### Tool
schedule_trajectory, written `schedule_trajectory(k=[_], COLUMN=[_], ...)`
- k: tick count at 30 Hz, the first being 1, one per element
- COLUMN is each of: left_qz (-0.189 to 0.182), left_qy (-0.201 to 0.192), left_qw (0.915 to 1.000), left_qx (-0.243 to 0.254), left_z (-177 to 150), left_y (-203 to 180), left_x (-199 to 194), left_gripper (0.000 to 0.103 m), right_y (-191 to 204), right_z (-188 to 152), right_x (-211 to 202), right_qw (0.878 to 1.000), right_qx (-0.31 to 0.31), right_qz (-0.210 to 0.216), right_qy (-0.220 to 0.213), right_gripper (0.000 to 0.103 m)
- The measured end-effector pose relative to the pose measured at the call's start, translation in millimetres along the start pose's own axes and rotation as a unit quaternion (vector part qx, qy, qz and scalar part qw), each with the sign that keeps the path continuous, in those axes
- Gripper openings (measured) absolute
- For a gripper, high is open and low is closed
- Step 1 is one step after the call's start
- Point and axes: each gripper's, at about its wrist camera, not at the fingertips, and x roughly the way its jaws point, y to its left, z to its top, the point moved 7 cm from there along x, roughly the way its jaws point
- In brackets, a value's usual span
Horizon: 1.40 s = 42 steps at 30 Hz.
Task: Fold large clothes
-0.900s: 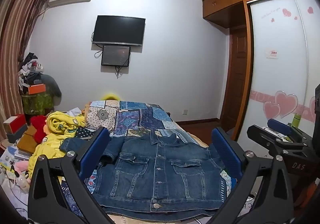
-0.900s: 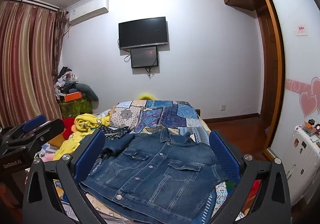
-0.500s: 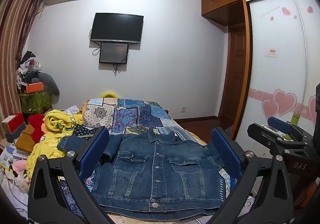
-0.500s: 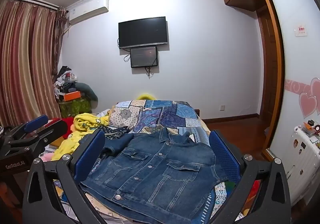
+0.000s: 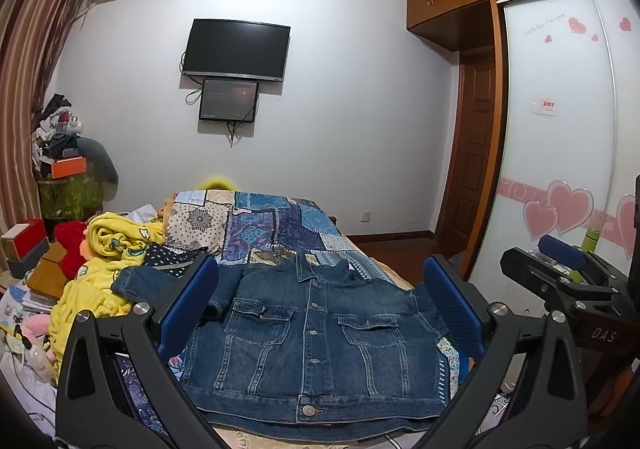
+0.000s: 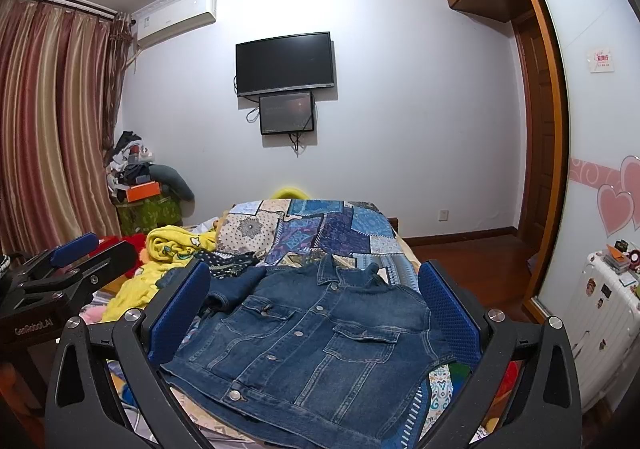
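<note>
A blue denim jacket (image 5: 316, 341) lies front-up and buttoned on the bed, collar away from me; it also shows in the right wrist view (image 6: 312, 341). Its left sleeve (image 5: 148, 281) is spread toward the yellow blanket. My left gripper (image 5: 320, 309) is open and empty, held above the jacket's near hem. My right gripper (image 6: 316, 313) is open and empty, also above the near hem. Each gripper appears at the edge of the other's view: the right one (image 5: 560, 273) and the left one (image 6: 68, 265).
A patchwork bedcover (image 5: 276, 225) covers the bed. A yellow blanket (image 5: 108, 249) and red plush (image 5: 70, 245) lie left of the jacket. Boxes and clutter (image 5: 24, 249) stand at far left. A white suitcase (image 6: 604, 325) and wardrobe doors (image 5: 560, 129) are on the right.
Both grippers have shifted very slightly; the view of the jacket sits a little lower. Nothing was taken hold of and the jaws stay open.
</note>
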Motion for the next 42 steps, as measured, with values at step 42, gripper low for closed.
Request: schedule_trajectory(k=[42], left_qz=[0.003], left_qy=[0.003], left_qw=[1.0000], left_qx=[-0.001], left_z=[-6.6], left_y=[4.4], left_x=[8.2], left_gripper=[0.103], right_y=[-4.7], right_z=[-2.2], right_x=[3.5], right_qw=[1.000], right_qx=[0.004], right_qz=[-0.001], right_qy=[0.002], right_gripper=[0.103])
